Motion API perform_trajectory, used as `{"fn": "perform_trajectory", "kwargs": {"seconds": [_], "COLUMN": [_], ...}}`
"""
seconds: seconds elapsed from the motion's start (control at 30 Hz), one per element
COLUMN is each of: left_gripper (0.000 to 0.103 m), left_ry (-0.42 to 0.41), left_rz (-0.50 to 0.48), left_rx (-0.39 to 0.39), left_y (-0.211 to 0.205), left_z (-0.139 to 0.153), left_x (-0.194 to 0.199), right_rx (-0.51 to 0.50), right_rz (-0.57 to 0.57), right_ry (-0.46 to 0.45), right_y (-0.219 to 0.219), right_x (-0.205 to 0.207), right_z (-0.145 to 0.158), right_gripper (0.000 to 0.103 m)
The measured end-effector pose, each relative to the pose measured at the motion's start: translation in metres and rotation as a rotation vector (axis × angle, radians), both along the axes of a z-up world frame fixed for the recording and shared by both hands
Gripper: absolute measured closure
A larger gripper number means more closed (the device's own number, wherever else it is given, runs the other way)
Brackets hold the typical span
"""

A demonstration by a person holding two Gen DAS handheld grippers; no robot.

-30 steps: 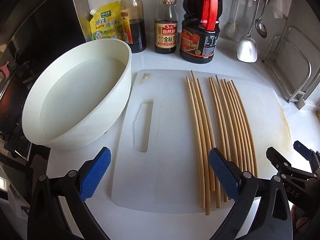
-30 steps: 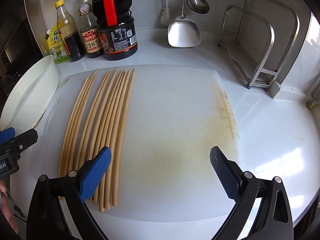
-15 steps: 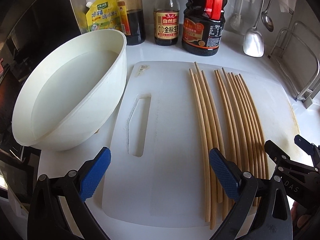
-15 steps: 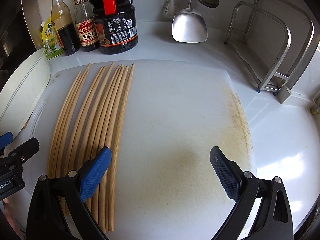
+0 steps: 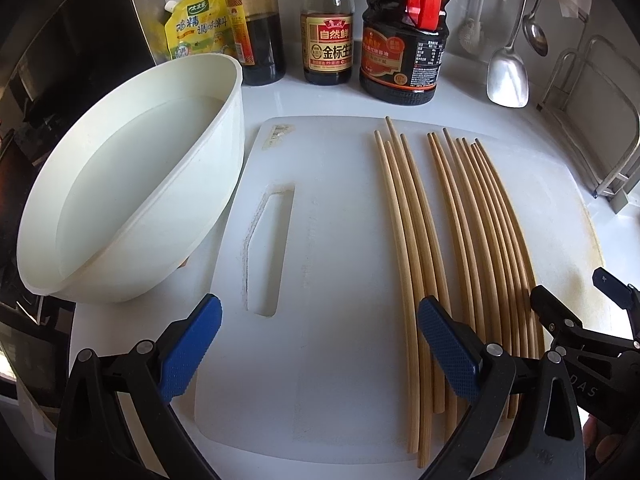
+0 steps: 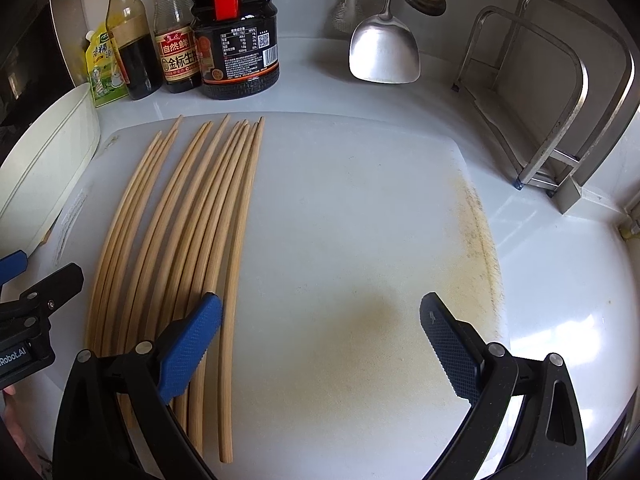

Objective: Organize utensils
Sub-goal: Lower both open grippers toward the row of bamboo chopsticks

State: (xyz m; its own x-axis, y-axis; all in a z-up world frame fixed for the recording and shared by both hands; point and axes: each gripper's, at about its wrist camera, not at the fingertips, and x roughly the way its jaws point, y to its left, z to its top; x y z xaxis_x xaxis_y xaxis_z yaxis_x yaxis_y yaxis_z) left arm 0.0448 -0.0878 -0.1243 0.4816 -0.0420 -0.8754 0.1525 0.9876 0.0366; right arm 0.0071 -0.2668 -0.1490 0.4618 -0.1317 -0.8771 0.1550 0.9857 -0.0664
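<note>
Hiding chopsticks' point(image 5: 472, 240) near ends: tongs point(image 5: 320, 344).

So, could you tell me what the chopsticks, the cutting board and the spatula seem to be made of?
Chopsticks: likely bamboo or wood, matte tan, faint grain.
Cutting board: probably white plastic, smooth, moulded handle slot, yellowish staining along one edge.
Spatula: metal, likely stainless steel, shiny and reflective.

You've got about ten plain wooden chopsticks point(image 5: 460, 240) lying flat, side by side on the white cutting board point(image 5: 328, 360) — thin tips pointing away from you, split into two loose groups with a narrow gap.
</note>
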Motion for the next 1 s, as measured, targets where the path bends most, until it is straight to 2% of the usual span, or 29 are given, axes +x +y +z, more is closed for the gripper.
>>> {"fn": "perform_trajectory", "kwargs": {"seconds": [1.0], "left_gripper": [0.005], "left_ry": [0.012], "left_rz": [0.007], "left_rx": [0.046], "left_y": [-0.008], "left_z": [-0.012], "left_x": [0.002], "right_rx": [-0.028], "right_rz": [-0.005], "right_ry": [-0.027], "right_y": [-0.013], "right_x": [0.001], "right_z": [-0.001], "right_gripper": [0.008]}}
